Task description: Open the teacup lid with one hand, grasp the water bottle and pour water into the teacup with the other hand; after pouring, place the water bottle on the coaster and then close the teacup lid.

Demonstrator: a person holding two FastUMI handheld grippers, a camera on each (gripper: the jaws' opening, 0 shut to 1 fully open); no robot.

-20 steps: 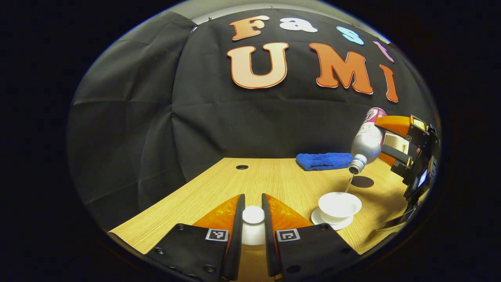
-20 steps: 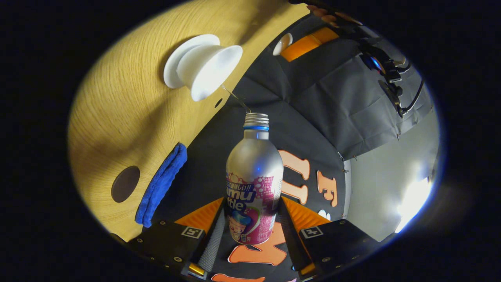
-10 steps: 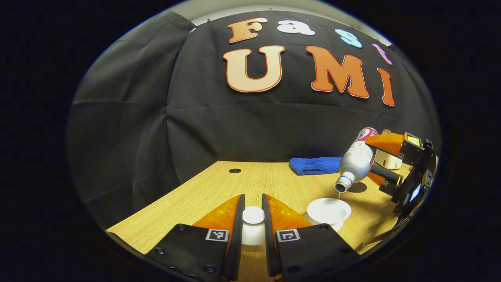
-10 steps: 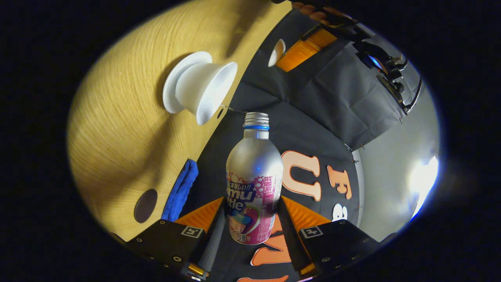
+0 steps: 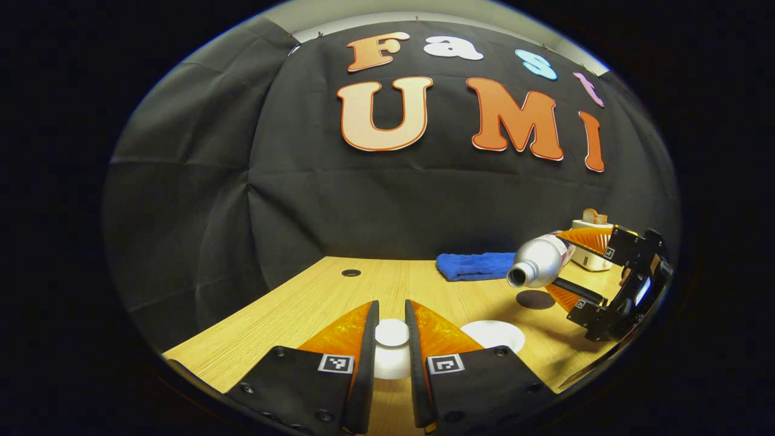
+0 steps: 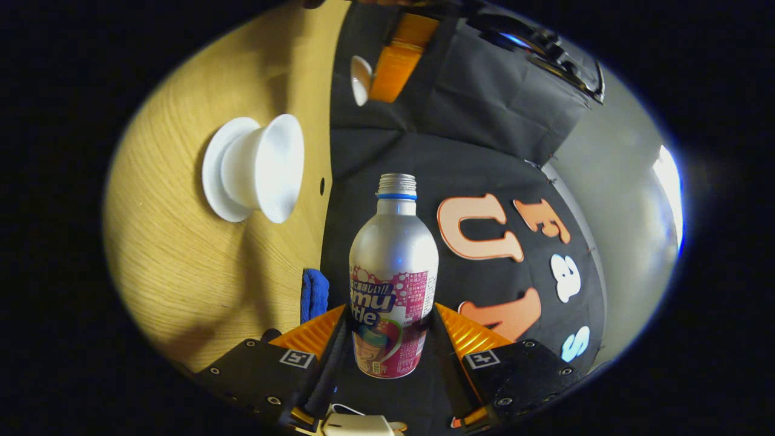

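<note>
Left claw: Your left claw (image 5: 392, 363) is clamped on the white teacup lid (image 5: 392, 333). Both fingers press the round knob. You hold the lid up over the near part of the bench (image 5: 339, 297), off to the left of the cup.

Teacup: The white teacup (image 5: 492, 335) sits open on its white saucer (image 6: 213, 175), near the front of the bench. It is wide at the top like a bowl. You cannot see from here how much water is in it.

Coaster: The dark round coaster (image 5: 536, 299) lies flat on the bench, just behind the cup and to its right. Nothing stands on it yet.

Water bottle: The water bottle (image 5: 537, 266) hangs in the air above the coaster, lying almost flat, with its open mouth pointing left. No water is coming out. It is silver on top with a pink picture wrap lower down, a blue ring at the neck, and no cap.

Right claw: Your right claw (image 6: 392, 339) is clamped on the lower part of the bottle, one finger on each side.

Done: The lid is off. The pouring looks finished, because the bottle is tipped back and dry at the mouth.

Left to do: Stand the bottle up on the coaster and let go. Then put the lid back on the cup.
</note>
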